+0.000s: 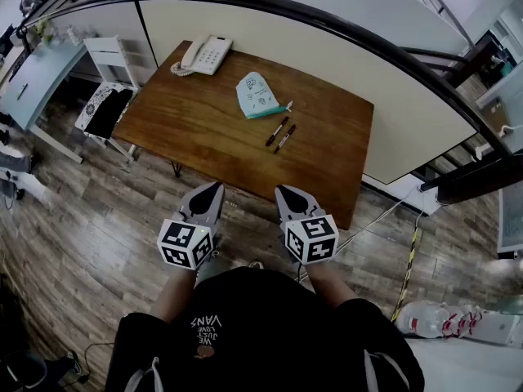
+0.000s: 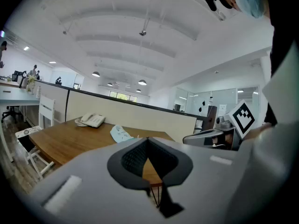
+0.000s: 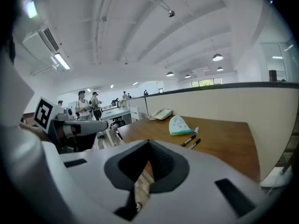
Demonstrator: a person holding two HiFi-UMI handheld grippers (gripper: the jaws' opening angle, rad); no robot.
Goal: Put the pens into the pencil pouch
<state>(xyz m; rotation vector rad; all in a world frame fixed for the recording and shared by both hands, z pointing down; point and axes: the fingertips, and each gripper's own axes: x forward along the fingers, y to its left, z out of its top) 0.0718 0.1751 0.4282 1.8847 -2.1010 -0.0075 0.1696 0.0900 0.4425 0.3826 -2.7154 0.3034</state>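
The left gripper and right gripper are both closed and empty, before the near edge of the table. The two pens lie side by side, just beside the pencil pouch. I judge the jaws should open first, then take one pen across its middle; there is bare wood around them and the telephone stands well apart.

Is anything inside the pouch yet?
Both pens lie on the table beside the pouch, outside it. The pouch's inside is hidden by its own cloth.
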